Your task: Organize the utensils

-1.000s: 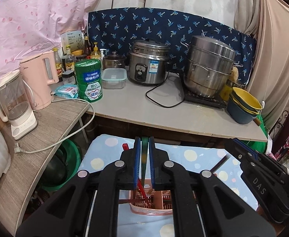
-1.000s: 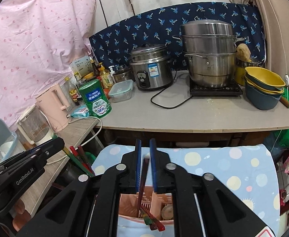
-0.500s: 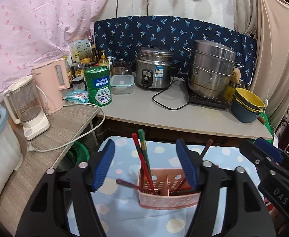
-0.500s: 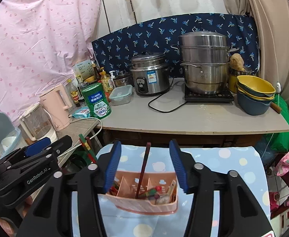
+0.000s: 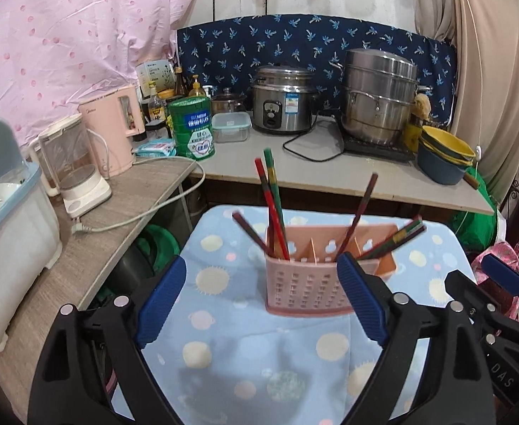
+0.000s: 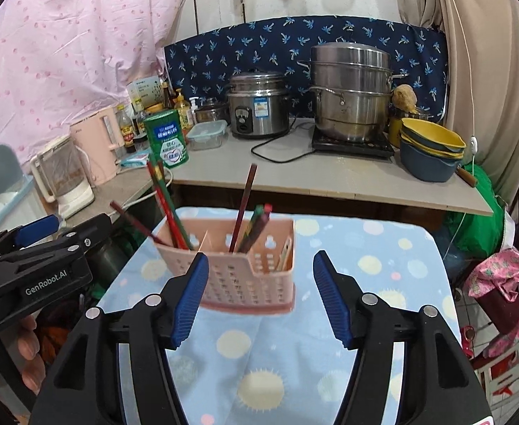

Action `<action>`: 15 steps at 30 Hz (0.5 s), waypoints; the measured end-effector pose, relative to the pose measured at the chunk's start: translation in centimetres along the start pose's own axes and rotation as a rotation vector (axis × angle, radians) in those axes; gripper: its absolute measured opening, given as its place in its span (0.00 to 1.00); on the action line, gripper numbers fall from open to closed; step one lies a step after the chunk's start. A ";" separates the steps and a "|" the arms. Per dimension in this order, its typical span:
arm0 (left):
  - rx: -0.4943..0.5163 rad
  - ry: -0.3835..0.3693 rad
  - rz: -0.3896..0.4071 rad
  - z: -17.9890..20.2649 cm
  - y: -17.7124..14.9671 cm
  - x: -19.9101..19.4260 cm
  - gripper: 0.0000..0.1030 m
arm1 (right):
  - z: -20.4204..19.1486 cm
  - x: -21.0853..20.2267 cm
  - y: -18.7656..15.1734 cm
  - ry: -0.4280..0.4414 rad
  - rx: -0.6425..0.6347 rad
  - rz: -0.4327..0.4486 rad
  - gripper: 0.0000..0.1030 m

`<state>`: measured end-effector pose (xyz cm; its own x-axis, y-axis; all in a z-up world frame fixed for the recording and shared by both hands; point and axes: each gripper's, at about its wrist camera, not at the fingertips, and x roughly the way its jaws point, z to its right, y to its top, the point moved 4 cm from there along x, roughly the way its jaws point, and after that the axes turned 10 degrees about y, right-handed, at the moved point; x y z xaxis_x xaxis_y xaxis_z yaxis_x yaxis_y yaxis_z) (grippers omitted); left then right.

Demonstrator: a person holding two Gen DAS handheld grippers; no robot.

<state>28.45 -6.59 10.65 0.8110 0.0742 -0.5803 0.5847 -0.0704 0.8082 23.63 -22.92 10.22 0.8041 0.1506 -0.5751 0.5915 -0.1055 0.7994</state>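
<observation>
A pink perforated plastic utensil basket (image 5: 309,279) with inner dividers is seen standing on a light blue polka-dot cloth (image 5: 259,354). In its left compartment a red chopstick (image 5: 272,212) and a green chopstick (image 5: 273,191) are held nearly upright, with a dark chopstick (image 5: 249,228) leaning out to the left. A dark brown chopstick (image 5: 360,212) is propped in a middle compartment, and more red and green chopsticks (image 5: 399,239) are slanted out of the right side; what seems to be a pale wooden utensil (image 6: 285,253) is tucked at the right end.

A second ago each pair of tongs was pressed on a chopstick over the basket; now the left gripper (image 5: 261,297) and the right gripper (image 6: 261,297) are spread wide, nothing is held, and both have been drawn back.

Behind, a grey counter (image 5: 330,166) is occupied by a steel rice cooker (image 5: 282,101), a stacked steel steamer pot (image 5: 380,94), a green tin (image 5: 193,127) and yellow and blue bowls (image 5: 444,157). A pink kettle (image 5: 112,134) is stood on the side shelf.
</observation>
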 end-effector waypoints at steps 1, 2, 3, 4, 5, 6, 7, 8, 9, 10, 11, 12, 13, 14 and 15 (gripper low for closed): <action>0.002 0.000 -0.008 0.0 -0.6 -0.2 0.83 | -0.1 -0.2 -0.6 -0.006 0.003 -0.006 0.62; 0.003 0.000 -0.011 -0.1 -1.1 -0.3 0.84 | -0.2 -0.3 -1.2 -0.009 0.004 -0.012 0.62; 0.005 0.003 -0.015 -0.1 -1.6 -0.5 0.84 | -0.3 -0.4 -1.8 -0.011 0.006 -0.019 0.62; 0.010 0.007 -0.018 0.0 -2.2 -0.7 0.84 | -0.4 -0.5 -2.3 -0.013 0.006 -0.026 0.62; 0.014 0.011 -0.019 0.0 -2.5 -0.8 0.86 | -0.4 -0.6 -2.8 -0.018 0.008 -0.031 0.63; 0.016 0.015 -0.021 0.0 -3.0 -1.0 0.86 | -0.4 -0.6 -3.3 -0.024 0.009 -0.037 0.63; 0.018 0.017 -0.024 0.0 -3.4 -1.1 0.88 | -0.4 -0.7 -3.8 -0.029 0.009 -0.043 0.63; 0.020 0.017 -0.027 -0.1 -3.7 -1.2 0.88 | -0.4 -0.7 -4.2 -0.029 0.013 -0.047 0.65; 0.021 0.017 -0.032 -0.1 -4.1 -1.3 0.89 | -0.3 -0.8 -4.7 -0.034 0.018 -0.053 0.68; 0.023 0.014 -0.037 -0.1 -4.5 -1.3 0.89 | -0.3 -0.8 -5.0 -0.037 0.021 -0.056 0.68; 0.024 0.015 -0.041 0.0 -4.8 -1.4 0.90 | -0.2 -0.8 -5.3 -0.037 0.024 -0.058 0.72; 0.024 0.017 -0.045 0.0 -5.1 -1.4 0.90 | -0.2 -0.9 -5.6 -0.034 0.027 -0.064 0.79; 0.024 0.018 -0.048 0.0 -5.4 -1.5 0.90 | -0.2 -0.9 -5.8 -0.032 0.031 -0.066 0.81; 0.025 0.019 -0.051 0.0 -5.6 -1.5 0.91 | -0.2 -0.9 -6.0 -0.030 0.032 -0.070 0.81; 0.025 0.021 -0.053 0.0 -5.8 -1.5 0.92 | -0.2 -1.0 -6.3 -0.034 0.030 -0.071 0.82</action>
<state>23.85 -6.28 6.83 0.7783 0.0990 -0.6201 0.6276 -0.0911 0.7732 19.13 -22.21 5.77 0.7611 0.1251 -0.6364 0.6485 -0.1256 0.7508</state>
